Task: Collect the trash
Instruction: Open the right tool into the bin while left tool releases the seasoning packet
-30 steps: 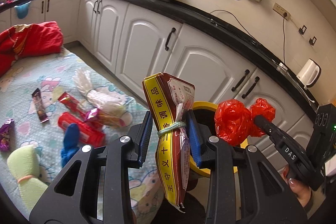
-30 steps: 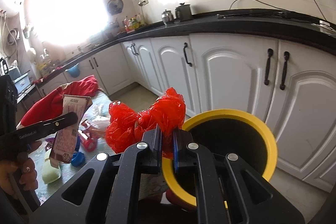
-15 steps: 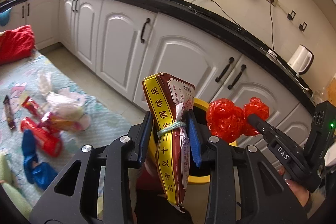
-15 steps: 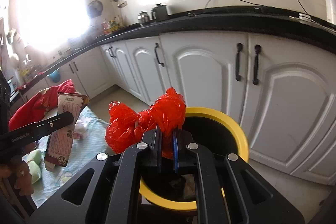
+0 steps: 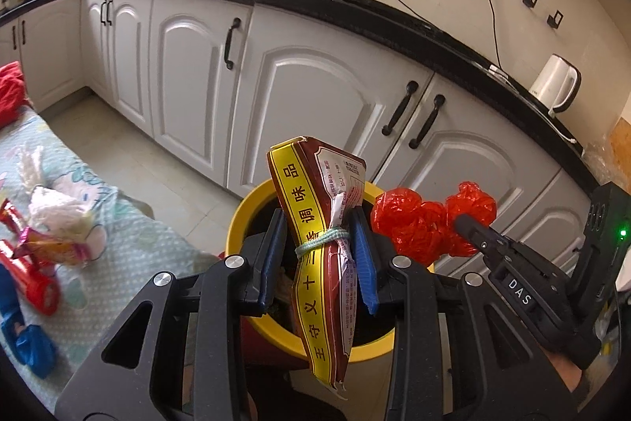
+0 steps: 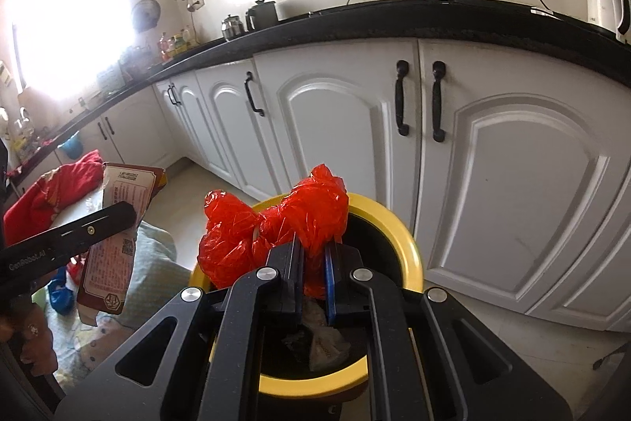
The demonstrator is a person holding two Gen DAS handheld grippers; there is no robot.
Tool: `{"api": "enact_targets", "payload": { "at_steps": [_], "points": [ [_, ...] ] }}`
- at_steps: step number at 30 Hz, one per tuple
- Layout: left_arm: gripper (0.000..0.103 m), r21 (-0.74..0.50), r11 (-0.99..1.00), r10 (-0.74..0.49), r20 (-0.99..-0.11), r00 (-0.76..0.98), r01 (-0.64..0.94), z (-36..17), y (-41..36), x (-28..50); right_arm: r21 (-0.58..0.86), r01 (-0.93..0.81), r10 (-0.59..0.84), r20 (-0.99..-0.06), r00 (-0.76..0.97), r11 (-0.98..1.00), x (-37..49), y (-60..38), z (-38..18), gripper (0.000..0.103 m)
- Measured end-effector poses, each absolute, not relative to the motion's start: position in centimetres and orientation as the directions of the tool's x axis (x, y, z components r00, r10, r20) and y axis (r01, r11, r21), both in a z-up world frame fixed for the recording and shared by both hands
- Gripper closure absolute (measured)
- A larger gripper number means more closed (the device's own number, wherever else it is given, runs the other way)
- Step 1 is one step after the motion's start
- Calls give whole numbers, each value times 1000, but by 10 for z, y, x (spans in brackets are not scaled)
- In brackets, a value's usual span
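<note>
Right wrist view: yellow-rimmed bin [image 6: 406, 243] below the jaws, crumpled paper scraps on its dark bottom — rest of contents unreadable. Right gripper [image 6: 313, 265] clamped fully on crumpled red plastic bag [image 6: 276, 227], over the rim. Left gripper [image 5: 319, 255] part-open, pads pinching seasoning packet [image 5: 315, 223] at its string-tied waist — long axis upright, bottom hanging over the bin, cutting off its far wall.

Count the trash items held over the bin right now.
2. A seasoning packet in the left tongs, above the yellow bin. A red plastic bag in the right tongs, over the same bin's mouth.
</note>
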State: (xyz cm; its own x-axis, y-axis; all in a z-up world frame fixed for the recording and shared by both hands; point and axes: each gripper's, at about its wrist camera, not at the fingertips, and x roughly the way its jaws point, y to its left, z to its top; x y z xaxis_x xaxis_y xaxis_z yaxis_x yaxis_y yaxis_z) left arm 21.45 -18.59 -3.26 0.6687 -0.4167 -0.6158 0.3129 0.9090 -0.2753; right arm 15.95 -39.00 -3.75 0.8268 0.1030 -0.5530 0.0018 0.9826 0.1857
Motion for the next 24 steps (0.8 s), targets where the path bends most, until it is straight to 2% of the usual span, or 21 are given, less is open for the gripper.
{"api": "enact_targets", "payload": {
  "at_steps": [14, 18, 20, 22, 24],
  "points": [
    [77, -300, 895, -445, -649, 618, 329, -59, -203, 235, 160, 37, 71, -618, 783, 986, 168, -394, -64, 95],
    [76, -319, 890, -455, -658, 600, 324, -65, -202, 239, 173, 45, 77, -635, 768, 984, 171, -395, -69, 90],
    [69, -323, 892, -452, -664, 596, 318, -68, -200, 240, 173, 48, 75, -642, 763, 984, 172, -396, -71, 88],
    [66, -320, 894, -448, -664, 599, 314, -69, -198, 240, 180, 57, 73, -643, 762, 982, 172, -397, -72, 78],
    [65, -321, 896, -443, -663, 604, 306, -68, -195, 239, 185, 63, 73, -644, 761, 981, 172, -399, -72, 76]
  ]
}}
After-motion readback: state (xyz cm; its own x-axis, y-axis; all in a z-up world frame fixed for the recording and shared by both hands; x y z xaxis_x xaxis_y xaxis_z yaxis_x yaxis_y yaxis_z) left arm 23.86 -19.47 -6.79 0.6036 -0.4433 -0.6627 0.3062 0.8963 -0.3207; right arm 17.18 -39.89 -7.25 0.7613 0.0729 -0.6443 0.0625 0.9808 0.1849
